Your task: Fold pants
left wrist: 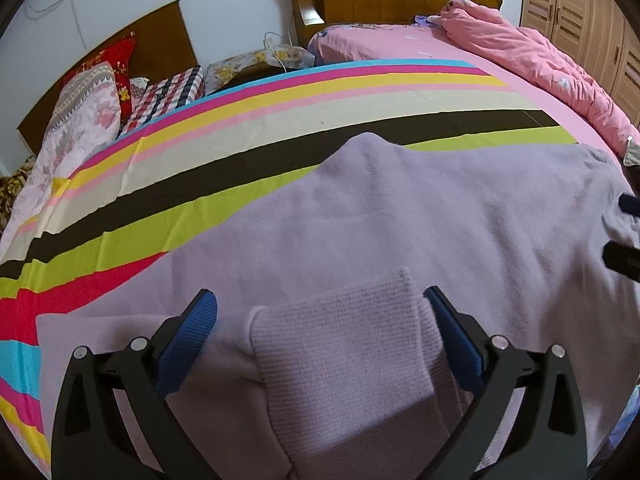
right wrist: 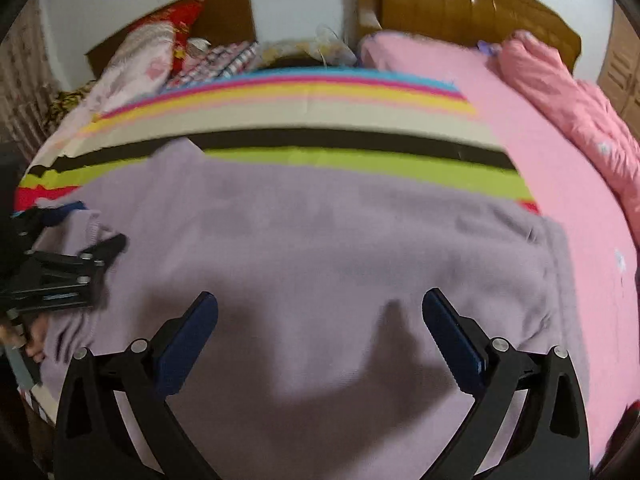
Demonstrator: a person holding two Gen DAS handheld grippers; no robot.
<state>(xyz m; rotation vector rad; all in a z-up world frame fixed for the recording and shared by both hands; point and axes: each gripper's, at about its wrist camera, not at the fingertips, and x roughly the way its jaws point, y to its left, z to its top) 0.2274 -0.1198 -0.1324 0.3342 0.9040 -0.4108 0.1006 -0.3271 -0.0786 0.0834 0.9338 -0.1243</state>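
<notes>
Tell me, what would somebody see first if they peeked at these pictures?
First the big lilac pants, spread flat across the near part of the bed. Behind them is a bright striped sheet, and a rumpled pink quilt is heaped on the far right. The left gripper is open around a ribbed cuff, and the right gripper is open just above the pants.

No readable text, label or number anywhere — only patterned fabrics.
</notes>
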